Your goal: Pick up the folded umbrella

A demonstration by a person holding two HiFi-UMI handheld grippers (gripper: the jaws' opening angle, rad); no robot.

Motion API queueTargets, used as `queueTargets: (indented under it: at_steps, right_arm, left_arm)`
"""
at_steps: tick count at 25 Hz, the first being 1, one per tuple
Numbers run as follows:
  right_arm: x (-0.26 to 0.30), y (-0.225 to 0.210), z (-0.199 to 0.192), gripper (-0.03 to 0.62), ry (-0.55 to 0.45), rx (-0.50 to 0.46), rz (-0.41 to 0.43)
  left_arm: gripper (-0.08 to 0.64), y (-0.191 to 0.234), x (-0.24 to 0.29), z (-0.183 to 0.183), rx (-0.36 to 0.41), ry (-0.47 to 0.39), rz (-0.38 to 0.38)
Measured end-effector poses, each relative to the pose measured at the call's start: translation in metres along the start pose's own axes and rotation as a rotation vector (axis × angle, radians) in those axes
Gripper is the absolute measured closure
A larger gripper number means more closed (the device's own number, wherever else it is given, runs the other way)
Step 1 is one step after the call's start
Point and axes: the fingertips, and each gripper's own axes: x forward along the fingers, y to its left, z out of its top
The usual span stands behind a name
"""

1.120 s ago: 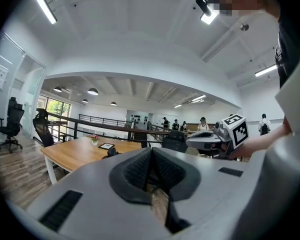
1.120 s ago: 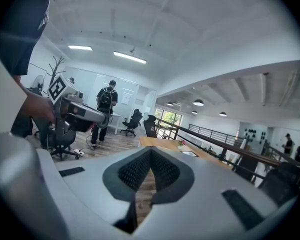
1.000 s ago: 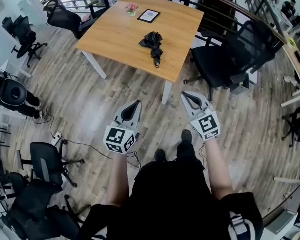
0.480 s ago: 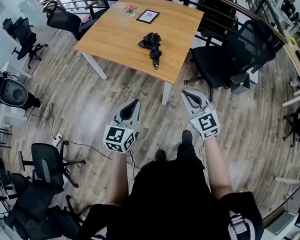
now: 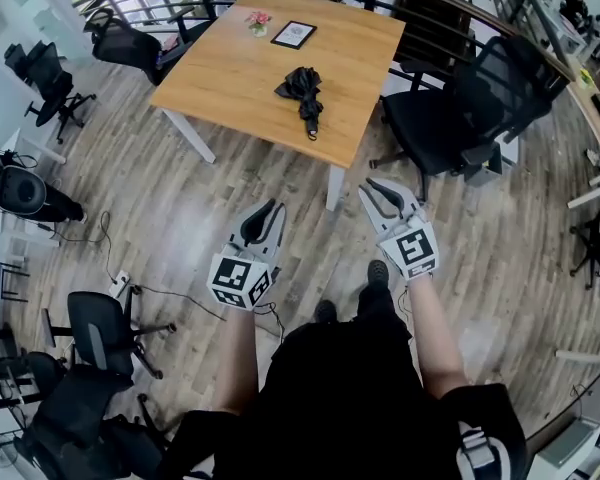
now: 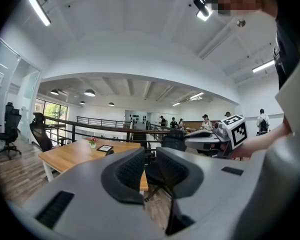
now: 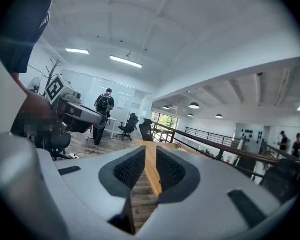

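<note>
Moved since a second ago, by the head view: next to nothing in place, only the jaws, shut then and now parting on both the left hand-held gripper (image 5: pixel 267 211) and the right hand-held gripper (image 5: pixel 373 186), with nothing between either pair. Same view: folded umbrella (image 5: pixel 303 90) lying loose on the wooden counter (image 5: pixel 230 73), toward its near right corner, narrow end toward the person, well apart from both grippers across a stretch of floor. Picture frame (image 5: pixel 294 34) and small flowers (image 5: pixel 259 20) farther back, black office chair (image 5: pixel 450 118) just beside the right edge. Judged as the approach step, so walk in first, square to the near edge and clear of the chair. Left gripper view: pads only a narrow slit apart, empty, aimed level toward the counter (image 6: pixel 65 156); open wider before reaching. Right gripper view: jaws a little wider, also empty, counter edge (image 7: pixel 151 171) showing through the gap, umbrella not made out here. For a clean pick, probably best to come down across the umbrella's length near the middle, close on the firm core and not on a loose fold of fabric, then lift straight up without dragging toward the frame.
</note>
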Motion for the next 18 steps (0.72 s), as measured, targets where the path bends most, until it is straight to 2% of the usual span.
queueTargets:
  at_steps: [4, 8, 18]
  right_arm:
    - [-0.0004, 0.0023, 0.0012, 0.481, -0.006, 0.008, -0.005]
    - [-0.0032, 0.003, 0.0025, 0.436, -0.012, 0.012, -0.01]
    - [-0.0084, 0.0059, 0.0073, 0.403, -0.017, 0.013, -0.011]
  left_arm:
    - [0.43, 0.0011, -0.0023, -0.0009, 0.004, 0.011, 0.002]
    - [0.401, 0.0004, -0.0043, 0.0006, 0.001, 0.009, 0.001]
    - [0.374, -0.0037, -0.0096, 0.0032, -0.001, -0.005, -0.002]
